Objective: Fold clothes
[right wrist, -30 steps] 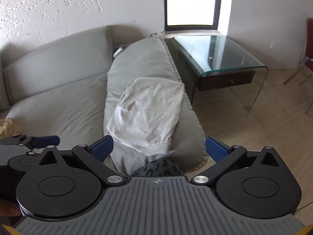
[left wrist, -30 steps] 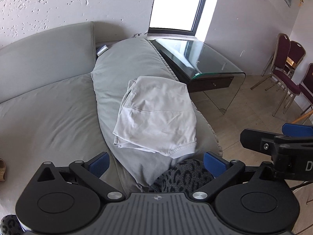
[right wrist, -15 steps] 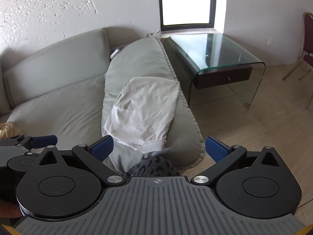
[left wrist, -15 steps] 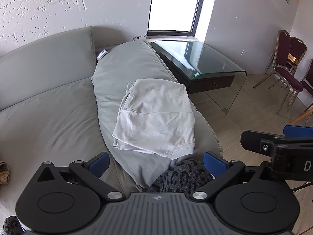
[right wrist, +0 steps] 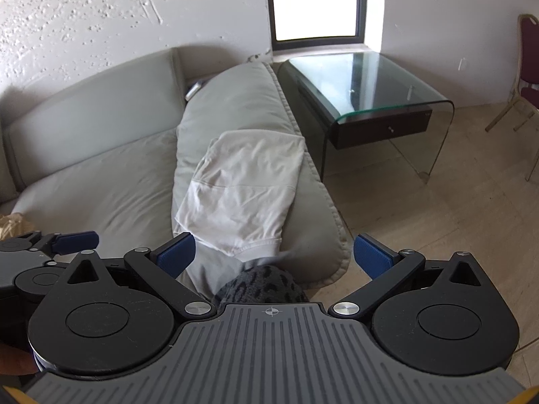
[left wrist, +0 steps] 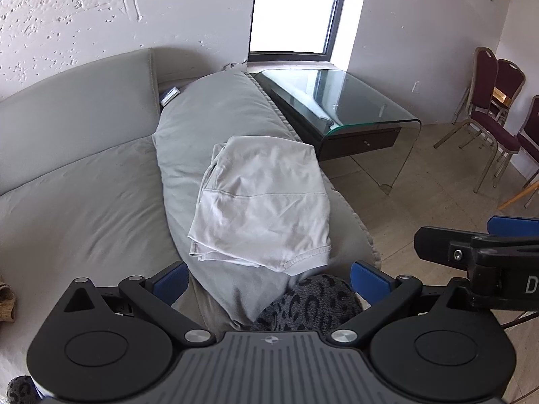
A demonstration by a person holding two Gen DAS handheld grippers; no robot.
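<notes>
White folded garment lies on the sofa cushion just ahead of both tools, left tool and right tool, each spread apart and empty.

Blown-out window daylight, fisheye-warped edges

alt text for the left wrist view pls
A folded pale grey garment lies on a long grey sofa cushion, ahead of the open left gripper. A curved glass side table stands on the right, with the right gripper at the frame's edge.
</notes>
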